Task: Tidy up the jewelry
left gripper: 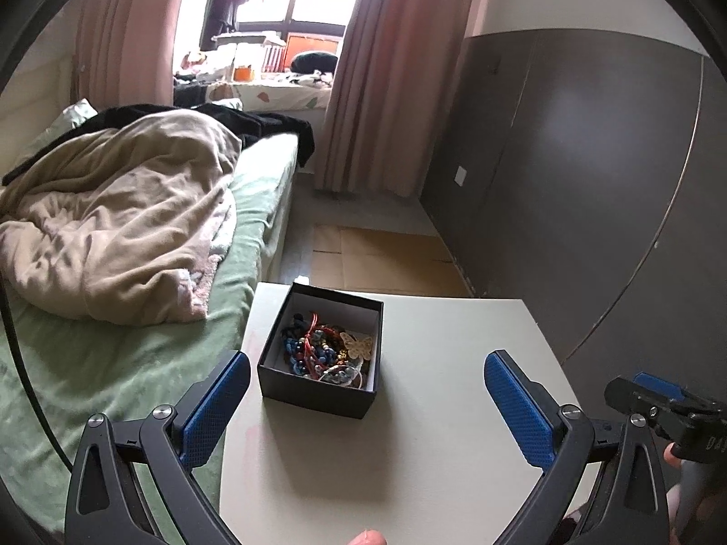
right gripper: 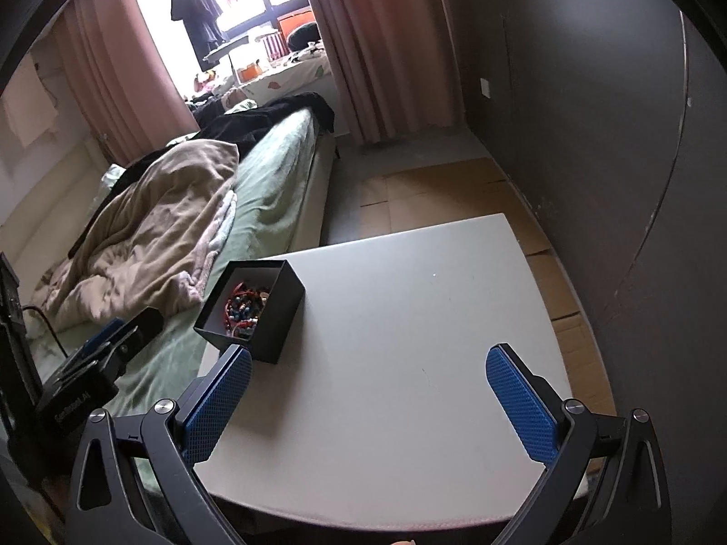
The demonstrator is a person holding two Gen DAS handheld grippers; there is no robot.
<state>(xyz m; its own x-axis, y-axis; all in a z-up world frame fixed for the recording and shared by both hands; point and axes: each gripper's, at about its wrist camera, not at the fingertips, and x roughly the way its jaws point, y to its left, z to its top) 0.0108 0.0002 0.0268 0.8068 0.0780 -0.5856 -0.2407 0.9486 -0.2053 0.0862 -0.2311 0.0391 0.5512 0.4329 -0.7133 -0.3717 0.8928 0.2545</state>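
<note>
- Centrally, a small black box [left gripper: 318,390] with no lid sat on a pale desk [left gripper: 436,454], close to the desk's left edge and just beside a bed [left gripper: 136,363].
- Inside the box lay a tangled heap of jewelry [left gripper: 318,345]: blue beaded strands, a red cord, small gold-coloured beads, and a cream butterfly-shaped piece [left gripper: 359,344] resting toward the right inner wall.
- The box's inside walls were white, and the heap covered most of its floor.
- The left tool [left gripper: 367,402] was spread wide, its blue-padded fingers [left gripper: 218,408] apart and holding nothing; the box sat just ahead, nearer the left finger.
- The right tool [right gripper: 368,402] was likewise spread wide and held nothing, hovering over the bare middle of the desk, with the box [right gripper: 254,313] ahead of its left finger.
- From the right wrist view, only beads and red cord showed over the box's rim.
- A crumpled beige blanket [left gripper: 118,227] lay on the bed's green sheet.
- Pink curtains [left gripper: 386,81] framed a bright window beyond.
</note>
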